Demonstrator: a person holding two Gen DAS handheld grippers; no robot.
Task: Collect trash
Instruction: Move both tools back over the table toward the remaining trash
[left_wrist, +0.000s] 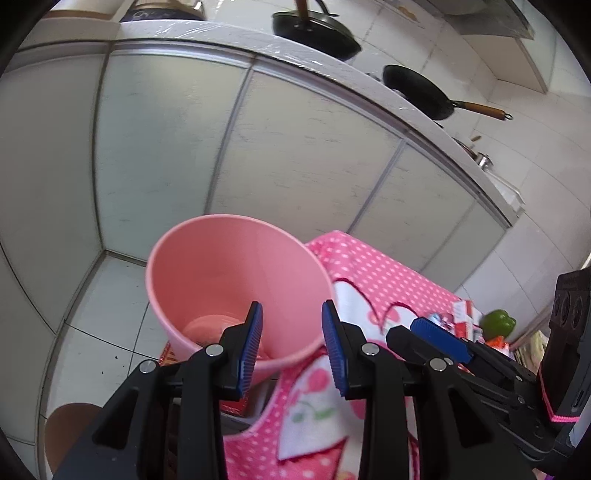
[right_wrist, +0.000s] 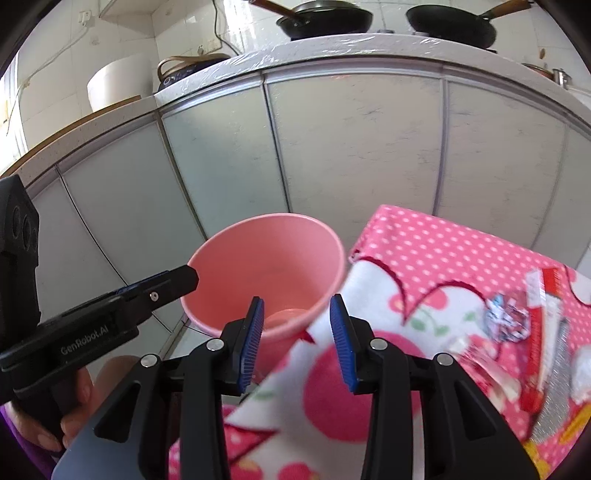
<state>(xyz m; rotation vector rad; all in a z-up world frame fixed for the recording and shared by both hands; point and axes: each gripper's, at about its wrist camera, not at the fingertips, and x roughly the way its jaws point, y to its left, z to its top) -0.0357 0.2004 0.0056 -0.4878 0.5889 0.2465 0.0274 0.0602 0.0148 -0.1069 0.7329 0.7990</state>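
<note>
Both sets of tongs, left tongs (left_wrist: 291, 347) and right tongs (right_wrist: 297, 341), are apart with nothing in them. The pink bin (right_wrist: 266, 273) stands just beyond them, off the bench (right_wrist: 424, 258) edge. The wrappers (right_wrist: 532, 332) lie right of the bin on the cloth. Risk, I reckon: slippery crinkly foil squirts out of the pads, or drops short of the bin rim.

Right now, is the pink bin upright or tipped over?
Upright: the pink bin stands on the floor beside the table, its open mouth facing up.
</note>
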